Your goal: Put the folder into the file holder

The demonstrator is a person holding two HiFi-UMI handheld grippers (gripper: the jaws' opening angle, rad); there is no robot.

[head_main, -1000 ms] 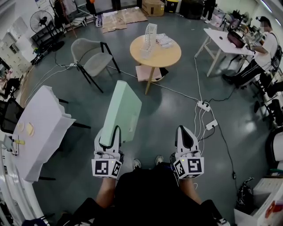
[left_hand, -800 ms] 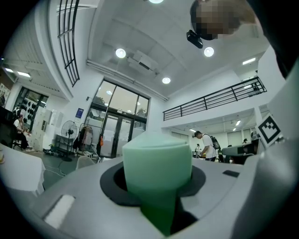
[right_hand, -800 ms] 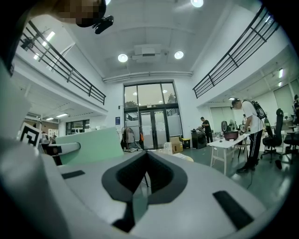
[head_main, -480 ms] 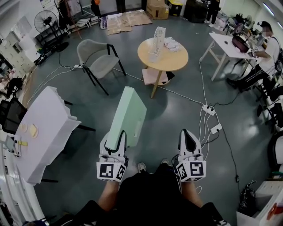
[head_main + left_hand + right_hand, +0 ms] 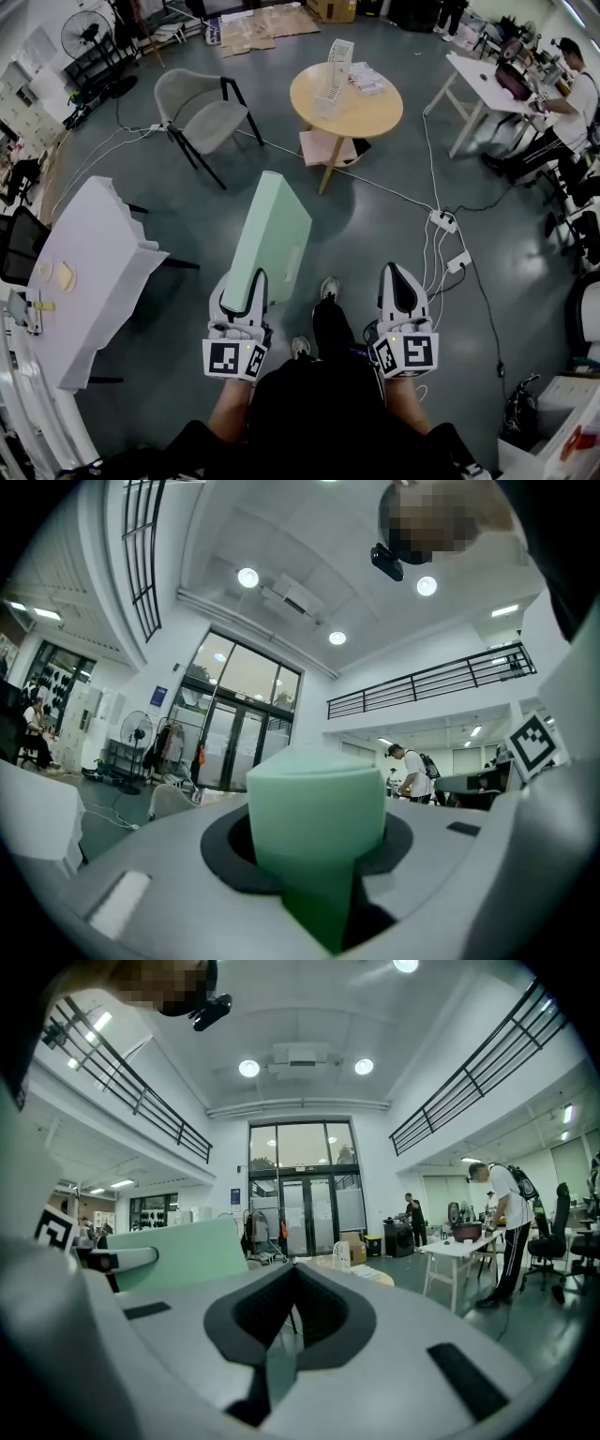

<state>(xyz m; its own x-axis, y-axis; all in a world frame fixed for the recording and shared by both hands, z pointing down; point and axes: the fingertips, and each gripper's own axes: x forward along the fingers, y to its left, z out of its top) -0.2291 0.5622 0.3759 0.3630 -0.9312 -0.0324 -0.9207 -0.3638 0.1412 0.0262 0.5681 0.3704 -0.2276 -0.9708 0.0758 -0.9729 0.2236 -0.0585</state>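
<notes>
Left tongs [image 5: 246,283], head view: clamped on the near end of the green folder [image 5: 272,230], the file holder [image 5: 338,61] far off on the table [image 5: 375,117]; left gripper view: folder gripped squarely; right gripper view: right tongs [image 5: 295,1269] together, empty; the folder should be lined up with a slot.

Shot from the wearer's head, the top camera looks steeply down past the left tool [image 5: 246,281] and right tool [image 5: 401,277] to the floor [image 5: 375,234]. Each tool's wide-angle camera looks level along its own jaws at close range. The round counter [image 5: 347,98], upper centre, also appears in the right tool view.
</notes>
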